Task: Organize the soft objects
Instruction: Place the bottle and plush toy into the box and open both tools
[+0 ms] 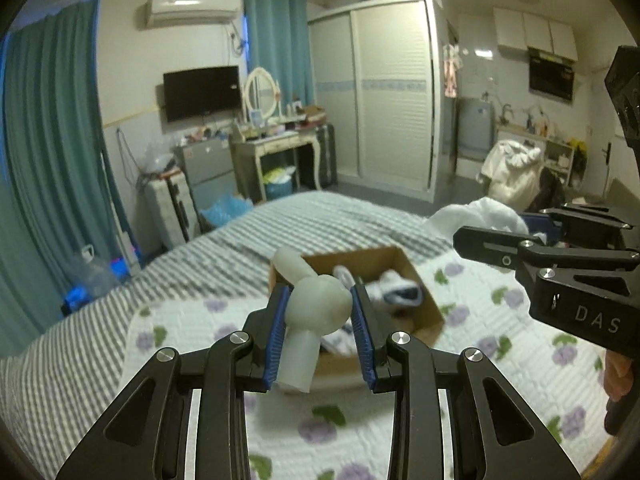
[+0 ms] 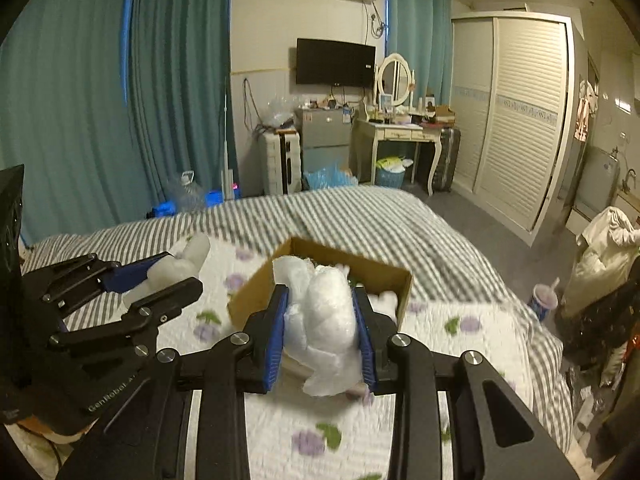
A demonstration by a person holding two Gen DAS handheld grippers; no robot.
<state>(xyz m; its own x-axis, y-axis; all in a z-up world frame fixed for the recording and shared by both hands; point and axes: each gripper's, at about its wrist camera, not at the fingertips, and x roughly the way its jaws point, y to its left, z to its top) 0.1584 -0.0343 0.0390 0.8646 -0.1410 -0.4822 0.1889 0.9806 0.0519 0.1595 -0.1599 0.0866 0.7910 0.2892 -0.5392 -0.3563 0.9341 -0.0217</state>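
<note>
My left gripper (image 1: 319, 308) is shut on a knotted pale foam tube (image 1: 316, 306) and holds it above the near left corner of a brown cardboard box (image 1: 430, 314) on the bed. White and dark socks (image 1: 394, 290) lie inside the box. My right gripper (image 2: 320, 312) is shut on a crumpled white wrap bundle (image 2: 326, 312), held over the near edge of the same box (image 2: 250, 292). The left gripper (image 2: 160, 280) with the foam tube (image 2: 182, 264) shows at the left of the right wrist view. The right gripper's body (image 1: 568, 276) shows at the right of the left wrist view.
The box sits on a white quilt with purple flowers (image 2: 312, 432) over a grey striped bedspread (image 2: 360, 216). Beyond the bed stand a dressing table (image 2: 394, 132), a small fridge (image 2: 324, 136), a wardrobe (image 2: 516, 112) and teal curtains (image 2: 100, 100). A clothes pile (image 2: 604, 252) sits at the right.
</note>
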